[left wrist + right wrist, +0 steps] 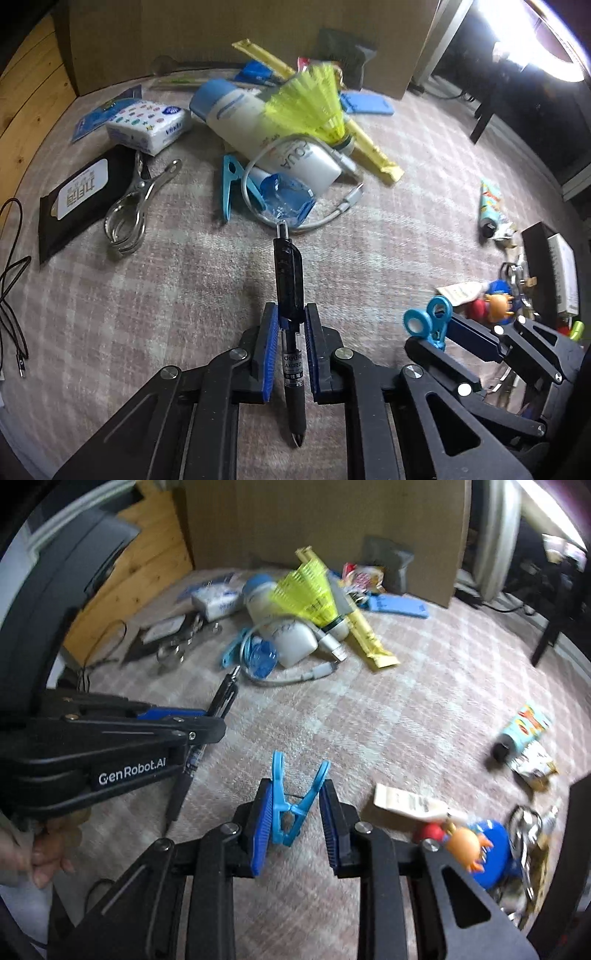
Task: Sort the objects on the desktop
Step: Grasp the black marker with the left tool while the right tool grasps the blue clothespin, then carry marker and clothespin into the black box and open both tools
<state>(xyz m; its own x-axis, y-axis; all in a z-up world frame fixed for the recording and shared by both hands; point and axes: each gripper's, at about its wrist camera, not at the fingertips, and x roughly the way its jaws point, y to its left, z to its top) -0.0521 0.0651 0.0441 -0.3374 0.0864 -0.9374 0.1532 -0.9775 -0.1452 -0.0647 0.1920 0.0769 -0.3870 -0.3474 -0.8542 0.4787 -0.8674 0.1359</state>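
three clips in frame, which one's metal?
The silver spring clip lying beside the black wipes pack. The other two are blue plastic: one by the pile, one in the right gripper.

My left gripper (291, 317) is black with blue pads, and the pen (290, 291) in it is black with a white label. My right gripper (295, 808) has the same black and blue, around a light blue clothespin (293, 805). The surface (184, 277) wears a pale pink-and-white plaid cloth. Toward its far edge lie a neon yellow shuttlecock (308, 107), a white bottle (258, 136) with a blue cap, and a black wipes pack (79, 199).
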